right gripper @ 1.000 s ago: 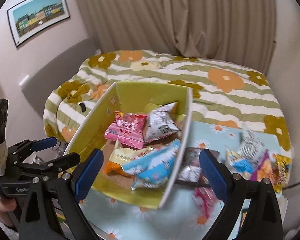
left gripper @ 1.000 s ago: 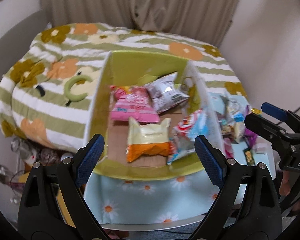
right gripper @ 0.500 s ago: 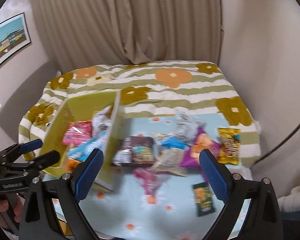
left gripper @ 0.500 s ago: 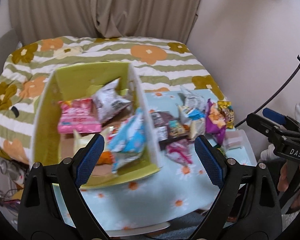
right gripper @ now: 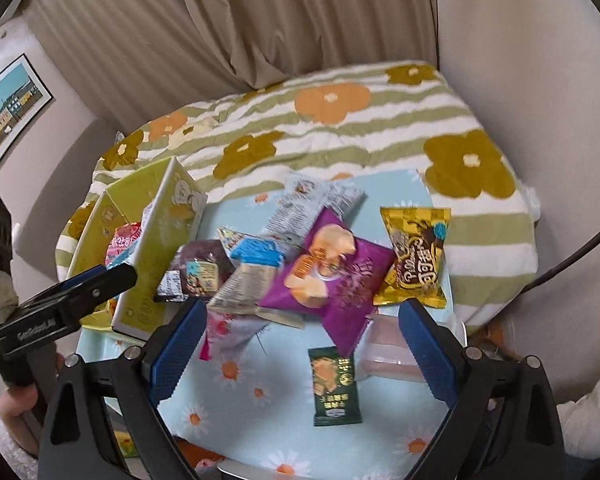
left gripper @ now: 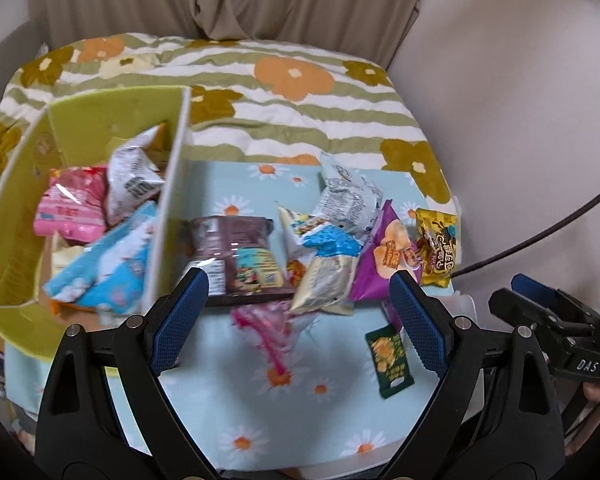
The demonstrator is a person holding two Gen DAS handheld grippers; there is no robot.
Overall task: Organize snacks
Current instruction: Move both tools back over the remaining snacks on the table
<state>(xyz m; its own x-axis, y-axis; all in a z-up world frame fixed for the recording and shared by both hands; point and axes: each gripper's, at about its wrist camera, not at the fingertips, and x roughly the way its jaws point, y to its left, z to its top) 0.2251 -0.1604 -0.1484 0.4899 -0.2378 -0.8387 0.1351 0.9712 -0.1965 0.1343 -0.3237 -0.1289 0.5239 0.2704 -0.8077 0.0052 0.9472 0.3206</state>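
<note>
A yellow-green box point(left gripper: 12, 216) stands at the table's left and holds a pink packet point(left gripper: 72, 204), a silver packet point(left gripper: 134, 176) and a light blue packet point(left gripper: 108, 268). Right of it lies a loose pile: a brown packet point(left gripper: 236, 256), a purple packet point(right gripper: 332, 268), a yellow packet point(right gripper: 416, 256), a silver bag point(right gripper: 308, 200) and a small dark green packet point(right gripper: 334, 384). My left gripper point(left gripper: 299, 280) hangs open above the pile's near edge, holding nothing. My right gripper point(right gripper: 304, 308) is open over the purple and green packets, also empty.
The table wears a light blue daisy cloth point(left gripper: 236, 400). Behind it lies a striped flower quilt point(left gripper: 300, 76) under a curtain. A wall and a black cable point(left gripper: 540, 236) close the right side. A clear plastic container point(right gripper: 384, 356) sits at the table's right edge.
Both grippers have swung to the right, away from over the box to over the loose pile of snacks. Both stayed open and empty; no snack has moved.
</note>
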